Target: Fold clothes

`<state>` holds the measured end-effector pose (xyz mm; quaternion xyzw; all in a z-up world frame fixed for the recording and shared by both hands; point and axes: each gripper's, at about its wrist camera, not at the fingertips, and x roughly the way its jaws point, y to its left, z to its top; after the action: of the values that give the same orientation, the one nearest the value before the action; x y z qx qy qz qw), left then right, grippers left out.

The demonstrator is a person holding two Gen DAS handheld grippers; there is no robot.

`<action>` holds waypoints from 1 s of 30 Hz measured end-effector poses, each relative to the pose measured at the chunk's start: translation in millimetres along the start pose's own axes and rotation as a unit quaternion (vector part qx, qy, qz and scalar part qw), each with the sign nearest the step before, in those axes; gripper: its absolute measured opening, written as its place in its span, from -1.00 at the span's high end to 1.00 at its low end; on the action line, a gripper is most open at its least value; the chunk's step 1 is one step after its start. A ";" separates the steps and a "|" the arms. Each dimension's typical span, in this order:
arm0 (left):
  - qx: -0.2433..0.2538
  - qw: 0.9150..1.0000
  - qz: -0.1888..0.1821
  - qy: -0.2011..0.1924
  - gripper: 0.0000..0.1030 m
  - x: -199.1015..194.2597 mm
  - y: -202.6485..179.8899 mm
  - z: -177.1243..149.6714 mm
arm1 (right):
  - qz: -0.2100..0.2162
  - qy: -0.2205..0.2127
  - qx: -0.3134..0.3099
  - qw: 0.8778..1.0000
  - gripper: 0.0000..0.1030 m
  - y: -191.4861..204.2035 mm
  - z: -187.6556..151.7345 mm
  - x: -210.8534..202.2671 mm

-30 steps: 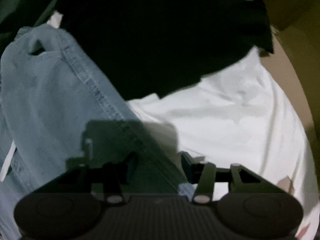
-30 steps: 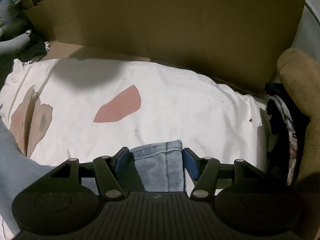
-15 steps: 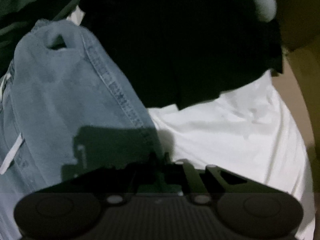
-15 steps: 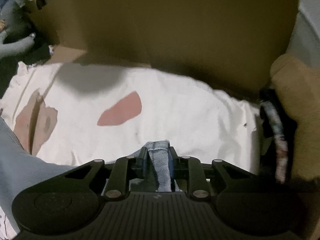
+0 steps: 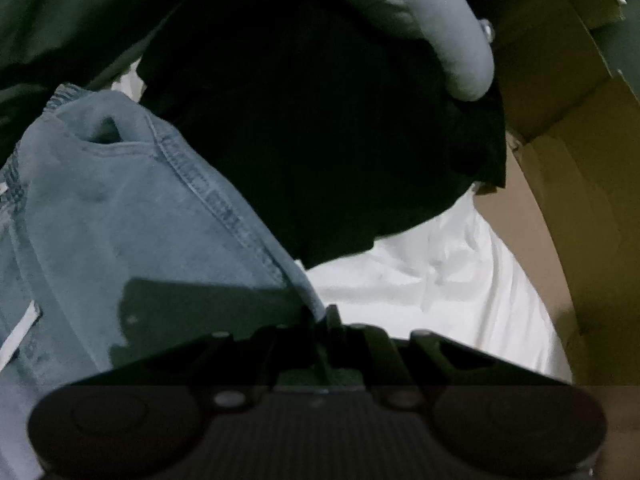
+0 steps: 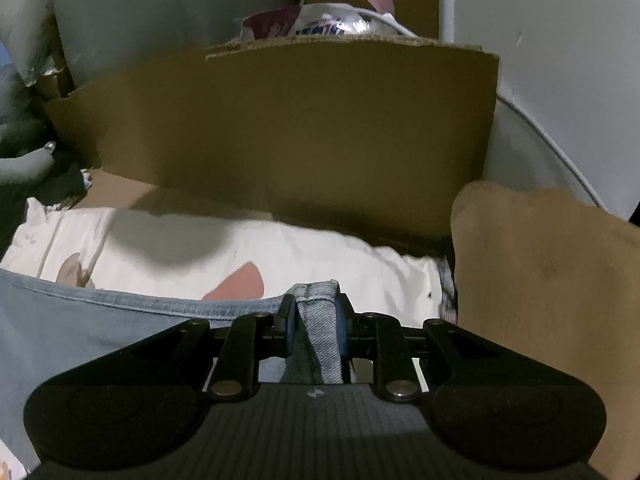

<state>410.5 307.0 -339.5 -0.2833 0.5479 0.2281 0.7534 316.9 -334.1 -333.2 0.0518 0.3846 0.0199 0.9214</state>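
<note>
Light blue jeans (image 5: 132, 216) lie over a white sheet (image 5: 432, 280). In the left wrist view my left gripper (image 5: 320, 320) is shut on the jeans' seamed edge, in deep shadow. In the right wrist view my right gripper (image 6: 314, 320) is shut on a bunched fold of the jeans (image 6: 320, 336), lifted above the white sheet (image 6: 320, 252). More of the jeans (image 6: 100, 332) stretches away to the left below the gripper.
A black garment (image 5: 320, 140) lies beyond the jeans, with a grey sleeve (image 5: 432, 20) over it. A cardboard wall (image 6: 288, 136) stands behind the sheet. A tan cloth (image 6: 540, 280) sits at the right. Cardboard (image 5: 560, 160) rises at the right of the left wrist view.
Both grippers closed on the jeans: open around the denim a second ago, shut now. The right gripper has since lifted, so more of the cardboard wall and the clutter behind it shows.
</note>
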 end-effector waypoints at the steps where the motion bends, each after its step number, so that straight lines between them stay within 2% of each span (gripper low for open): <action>1: 0.000 1.000 0.000 0.000 0.90 1.2 -5.1 2.8 | -0.003 -0.001 -0.001 1.000 0.62 0.2 3.3 1.6; 13: -0.003 1.000 0.000 0.007 0.89 37.4 -15.4 12.0 | -0.047 0.028 -0.023 0.998 0.67 2.1 17.7 38.0; 16: 0.008 1.000 0.000 0.019 0.75 44.4 -17.5 15.2 | -0.057 0.028 -0.030 0.998 0.67 5.8 23.0 44.1; 17: 0.009 1.000 -0.005 0.023 0.67 43.0 -17.8 16.3 | -0.059 0.029 -0.030 0.997 0.67 5.5 24.7 46.5; 20: 0.029 0.999 -0.007 0.031 0.64 34.6 -21.4 16.8 | -0.067 0.036 -0.030 0.997 0.67 4.8 29.3 55.0; 24: 0.080 0.996 -0.019 0.030 0.51 9.1 -24.7 15.3 | -0.074 0.045 -0.032 0.996 0.67 5.2 29.9 62.4; 27: 0.117 0.993 -0.004 0.015 0.50 -12.7 -16.5 19.8 | -0.074 0.046 -0.039 0.995 0.67 4.0 32.2 64.3; 30: 0.125 0.992 0.026 -0.009 0.50 -30.7 7.9 31.2 | -0.077 0.046 -0.043 0.995 0.67 3.6 35.6 65.0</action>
<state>417.9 332.9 -304.1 -0.1701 0.5722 0.1798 0.7819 387.9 -328.4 -353.8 -0.0184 0.4283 -0.0320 0.9029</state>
